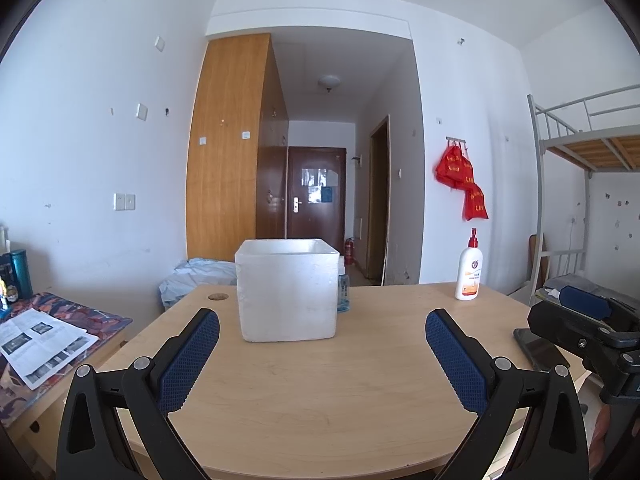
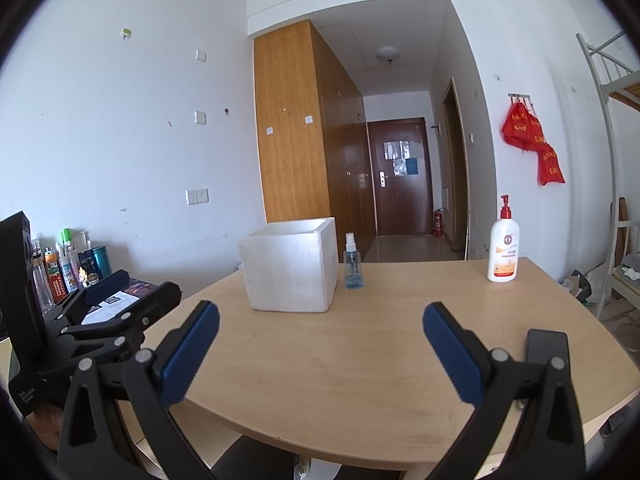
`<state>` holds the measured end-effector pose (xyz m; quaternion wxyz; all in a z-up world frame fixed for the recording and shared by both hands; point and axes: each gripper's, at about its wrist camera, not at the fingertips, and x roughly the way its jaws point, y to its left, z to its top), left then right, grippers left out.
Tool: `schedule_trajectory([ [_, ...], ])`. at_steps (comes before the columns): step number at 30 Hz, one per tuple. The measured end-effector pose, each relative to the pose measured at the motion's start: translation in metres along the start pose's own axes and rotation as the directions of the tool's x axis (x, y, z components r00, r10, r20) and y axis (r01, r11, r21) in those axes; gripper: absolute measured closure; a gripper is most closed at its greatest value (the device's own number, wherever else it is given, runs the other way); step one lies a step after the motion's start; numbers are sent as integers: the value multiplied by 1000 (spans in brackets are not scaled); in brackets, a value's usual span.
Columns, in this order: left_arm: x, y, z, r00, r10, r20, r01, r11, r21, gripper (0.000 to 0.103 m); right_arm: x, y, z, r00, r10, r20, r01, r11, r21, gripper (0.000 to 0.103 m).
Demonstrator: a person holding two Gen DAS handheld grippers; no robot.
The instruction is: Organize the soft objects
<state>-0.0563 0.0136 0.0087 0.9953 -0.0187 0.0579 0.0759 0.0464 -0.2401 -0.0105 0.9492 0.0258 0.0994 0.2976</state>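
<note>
A white foam box (image 1: pixel 287 290) stands open-topped on the wooden table (image 1: pixel 320 392); it also shows in the right wrist view (image 2: pixel 291 265). Its inside is hidden. No soft object shows on the table. My left gripper (image 1: pixel 322 330) is open and empty, held over the table's near part, short of the box. My right gripper (image 2: pixel 321 322) is open and empty, right of the left one. The right gripper shows at the right edge of the left wrist view (image 1: pixel 592 320), the left gripper at the left of the right wrist view (image 2: pixel 100 312).
A small blue spray bottle (image 2: pixel 353 262) stands right of the box. A white pump bottle (image 2: pixel 503 245) stands at the table's far right. A black phone (image 2: pixel 546 350) lies near the right edge. A side desk with papers (image 1: pixel 40 344) and bottles (image 2: pixel 64 268) is left.
</note>
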Motion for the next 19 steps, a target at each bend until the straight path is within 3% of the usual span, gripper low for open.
schedule_trajectory([
  [19,-1,3,-3,1000,-3,2,3,1000,-2,0,1,1,0,1000,3,-6,-3,1000,-1,0],
])
